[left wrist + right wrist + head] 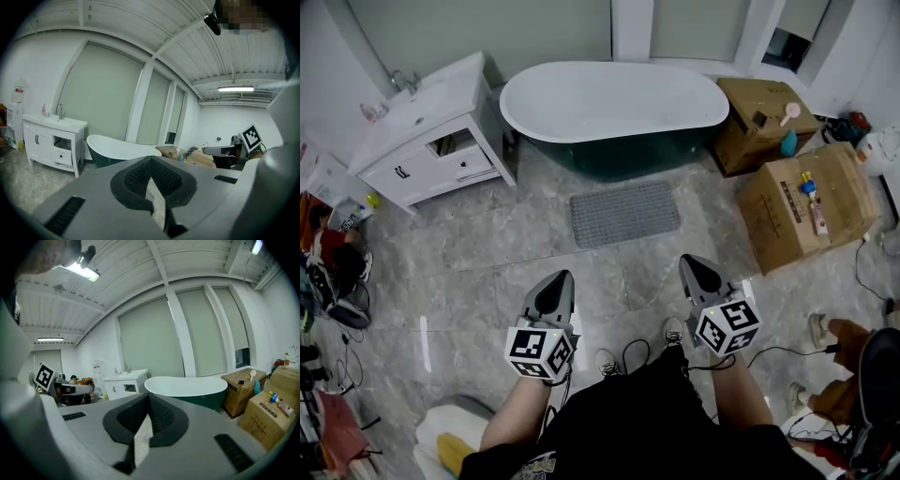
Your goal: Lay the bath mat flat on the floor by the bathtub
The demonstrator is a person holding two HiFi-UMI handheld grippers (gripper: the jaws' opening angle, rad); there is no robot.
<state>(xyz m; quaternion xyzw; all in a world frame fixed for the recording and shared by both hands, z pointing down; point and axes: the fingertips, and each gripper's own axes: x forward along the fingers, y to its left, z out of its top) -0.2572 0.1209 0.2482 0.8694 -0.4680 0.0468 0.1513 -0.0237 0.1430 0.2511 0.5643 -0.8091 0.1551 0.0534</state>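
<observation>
Head view shows the bath mat (624, 214) lying flat near the bathtub (614, 103).

The grey ribbed bath mat (624, 214) is hidden in both gripper views behind the grey bodies of the left gripper (151, 161) and right gripper (149, 397), which also cover part of the white-rimmed dark green bathtub (112, 149), and the items atop the brown cardboard boxes (848, 192) are too small to tell.
</observation>
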